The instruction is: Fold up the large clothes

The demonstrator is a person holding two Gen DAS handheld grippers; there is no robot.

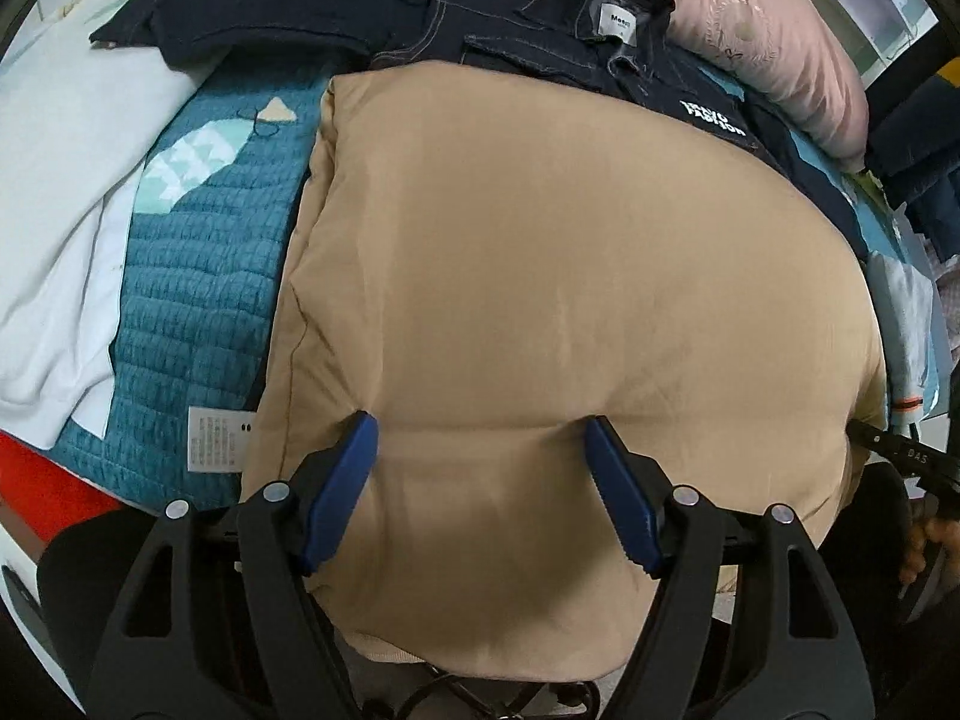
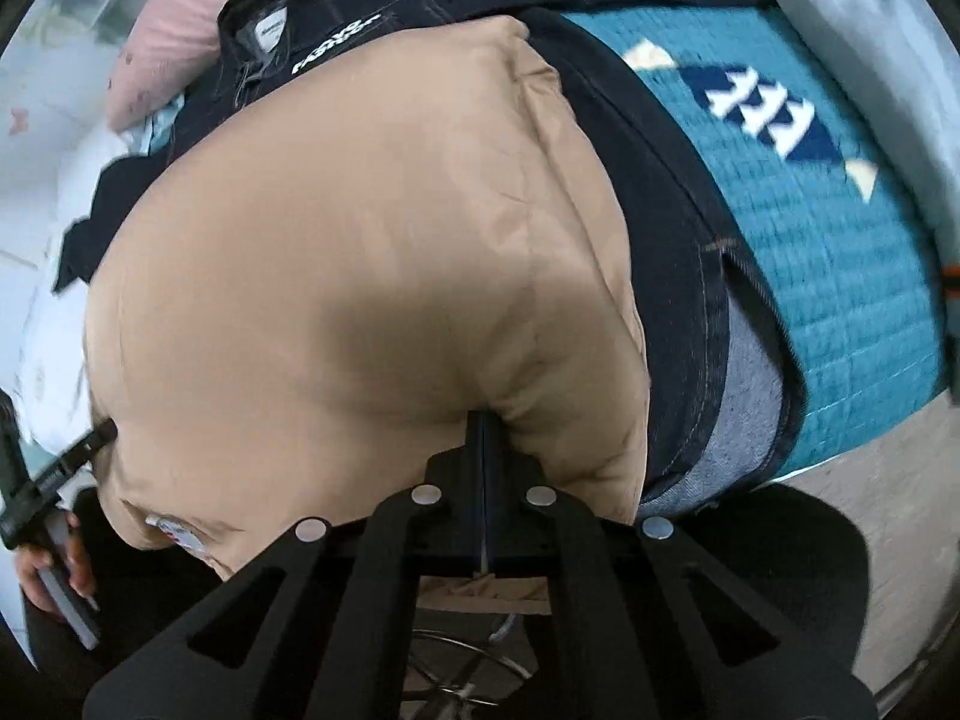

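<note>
Two grippers work at the near edge of a puffy tan padded garment (image 1: 540,276) that lies folded into a thick block on a bed. Nearest in the left wrist view, the left gripper (image 1: 480,480) has its jaws spread wide, the blue pads (image 1: 339,492) resting on the tan fabric without pinching any of it. In the right wrist view, the right gripper (image 2: 483,438) has its jaws pressed together on a fold at the near right corner of the same tan garment (image 2: 360,252), and fabric bulges up around the tips. At the left edge of that view, a hand (image 2: 54,564) holds the handle of the other tool.

Under the garment lies a teal quilted bedspread (image 1: 198,276) with pale triangle patterns; a white care label (image 1: 217,438) sits on it just beside the garment's left edge. To the left, white sheets (image 1: 60,192) lie rumpled over the bedspread.

Beyond the tan block, and partly beneath it, a dark denim jacket (image 1: 540,30) is spread out, its collar showing a white neck tag (image 1: 618,21) and white lettering (image 1: 714,117) on the chest. One sleeve trails off to the far left. Farthest back, a pink pillow (image 1: 768,36) rests touching the jacket's collar.
</note>
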